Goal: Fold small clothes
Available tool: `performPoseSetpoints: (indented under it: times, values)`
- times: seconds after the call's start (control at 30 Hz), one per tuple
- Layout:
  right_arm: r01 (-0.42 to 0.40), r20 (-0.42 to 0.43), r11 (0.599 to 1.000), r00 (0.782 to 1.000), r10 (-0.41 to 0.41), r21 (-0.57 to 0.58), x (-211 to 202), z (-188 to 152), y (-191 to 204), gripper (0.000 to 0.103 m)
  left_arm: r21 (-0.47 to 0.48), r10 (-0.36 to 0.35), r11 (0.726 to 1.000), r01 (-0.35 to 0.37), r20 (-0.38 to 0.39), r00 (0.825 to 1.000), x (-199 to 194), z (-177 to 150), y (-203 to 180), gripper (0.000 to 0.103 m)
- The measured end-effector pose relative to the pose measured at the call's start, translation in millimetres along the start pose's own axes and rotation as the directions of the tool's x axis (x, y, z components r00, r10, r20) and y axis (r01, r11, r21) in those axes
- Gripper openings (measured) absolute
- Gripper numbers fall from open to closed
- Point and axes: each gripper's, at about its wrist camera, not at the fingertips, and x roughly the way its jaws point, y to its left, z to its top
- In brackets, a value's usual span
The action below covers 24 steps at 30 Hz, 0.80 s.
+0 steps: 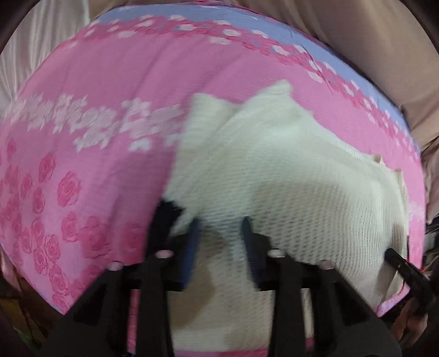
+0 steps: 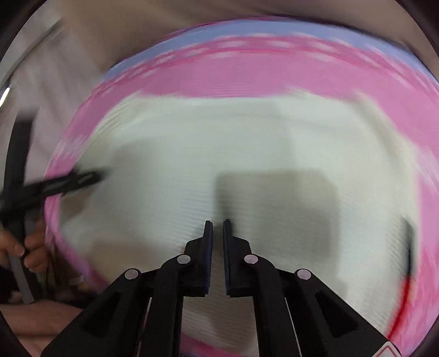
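Observation:
A cream waffle-knit garment (image 1: 274, 164) lies spread on a pink rose-patterned cover (image 1: 109, 82). My left gripper (image 1: 219, 222) hovers over its near left part, jaws a little apart, with only cloth showing below the gap. At the right edge of the left wrist view the tip of the right gripper (image 1: 395, 255) pokes in over the garment. In the blurred right wrist view the garment (image 2: 219, 137) fills the middle. My right gripper (image 2: 218, 222) is above it, pads nearly together, nothing between them. The left gripper's fingers (image 2: 90, 177) reach in from the left, held by a hand (image 2: 27, 252).
The pink cover (image 2: 247, 74) has a lavender border (image 1: 247, 19) along its far edge. Beige and pale draped fabric (image 1: 356, 41) lies beyond it. Bare pink cover stretches left of the garment. Dark clutter shows at the far right edge (image 1: 430, 233).

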Motion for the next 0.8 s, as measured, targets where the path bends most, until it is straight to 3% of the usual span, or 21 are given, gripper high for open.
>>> performPoseSetpoints:
  times: [0.03, 0.07, 0.1, 0.13, 0.17, 0.2, 0.23, 0.27, 0.3, 0.33, 0.4, 0.47, 0.5, 0.53, 0.6, 0.67, 0.73, 0.8]
  values:
    - [0.033, 0.016, 0.995, 0.999, -0.035, 0.093, -12.6, -8.9, -36.8, 0.000, 0.006, 0.000, 1.000, 0.000, 0.002, 1.000, -1.1, -1.4, 6.6, 0.010]
    - [0.011, 0.030, 0.988, 0.999, -0.016, 0.153, -22.6, -17.6, -62.4, 0.000, 0.026, 0.001, 1.000, -0.001, 0.005, 1.000, -2.6, -2.8, 8.0, 0.010]
    - [0.084, 0.023, 0.978, 0.996, -0.090, 0.191, -29.9, -23.7, -79.9, 0.000, 0.031, 0.008, 0.999, -0.008, 0.008, 1.000, -4.8, -2.8, 6.3, 0.010]
    - [0.056, 0.032, 0.976, 0.997, -0.064, 0.209, -35.8, -25.1, -89.9, 0.000, 0.017, 0.002, 1.000, -0.002, 0.011, 1.000, -8.1, 0.3, 2.4, 0.011]
    - [0.056, 0.041, 0.972, 0.997, -0.067, 0.229, -43.2, -21.9, -90.2, 0.000, 0.001, -0.003, 1.000, 0.003, 0.016, 1.000, -16.0, 0.0, -3.9, 0.014]
    - [0.076, 0.062, 0.971, 0.994, -0.092, 0.225, -49.0, -14.5, -84.4, 0.000, -0.016, -0.015, 1.000, 0.016, 0.033, 0.999, -20.8, 5.2, -7.9, 0.029]
    - [0.080, 0.097, 0.976, 0.990, -0.101, 0.203, -54.8, -4.4, -75.5, 0.013, -0.027, -0.029, 0.999, 0.030, 0.062, 0.998, -24.9, 13.6, -15.6, 0.049]
    - [0.091, 0.141, 0.981, 0.983, -0.116, 0.170, -59.2, 11.3, -63.0, 0.017, -0.028, -0.033, 0.999, 0.037, 0.112, 0.993, -30.7, 26.3, -23.7, 0.055]
    - [0.101, 0.177, 0.985, 0.976, -0.126, 0.143, -60.2, 26.5, -54.3, 0.028, -0.021, -0.019, 1.000, 0.022, 0.146, 0.989, -32.5, 37.1, -29.8, 0.065]
    - [0.114, 0.205, 0.986, 0.969, -0.138, 0.126, -57.5, 41.2, -46.5, 0.050, -0.001, 0.009, 1.000, -0.009, 0.176, 0.984, -29.8, 52.2, -38.7, 0.069]
    - [0.136, 0.218, 0.986, 0.964, -0.153, 0.094, -37.3, 75.0, -39.3, 0.068, 0.028, 0.053, 0.998, -0.059, 0.179, 0.982, -15.1, 71.8, -43.2, 0.071]
    - [0.197, 0.160, 0.978, 0.965, -0.206, 0.072, -4.4, 93.0, -37.3, 0.066, 0.020, 0.095, 0.995, -0.098, 0.117, 0.989, 12.7, 87.9, -39.2, 0.065]
    - [0.218, 0.122, 0.974, 0.967, -0.225, 0.062, 12.5, 98.7, -37.5, 0.055, 0.006, 0.107, 0.994, -0.108, 0.075, 0.991, 26.2, 92.7, -36.5, 0.050]
    - [0.234, 0.095, 0.971, 0.966, -0.239, 0.053, 24.6, 98.0, -35.5, 0.039, -0.010, 0.126, 0.992, -0.125, 0.055, 0.991, 33.7, 94.8, -33.7, 0.047]
    - [0.260, 0.102, 0.965, 0.960, -0.261, 0.018, 31.2, 97.7, -32.1, 0.036, -0.019, 0.125, 0.992, -0.124, 0.075, 0.989, 34.2, 94.6, -29.8, 0.044]
    - [0.271, 0.097, 0.962, 0.958, -0.270, -0.007, 31.2, 97.3, -27.8, 0.022, -0.021, 0.129, 0.992, -0.128, 0.080, 0.988, 34.6, 92.4, -27.4, 0.040]
    - [0.258, 0.087, 0.966, 0.963, -0.256, -0.008, 35.2, 99.6, -26.0, 0.014, -0.019, 0.143, 0.990, -0.142, 0.087, 0.986, 34.4, 90.6, -26.3, 0.034]
    - [0.261, 0.087, 0.965, 0.962, -0.259, -0.003, 38.1, 100.9, -24.1, 0.013, -0.018, 0.152, 0.988, -0.151, 0.093, 0.984, 33.9, 91.1, -25.4, 0.032]
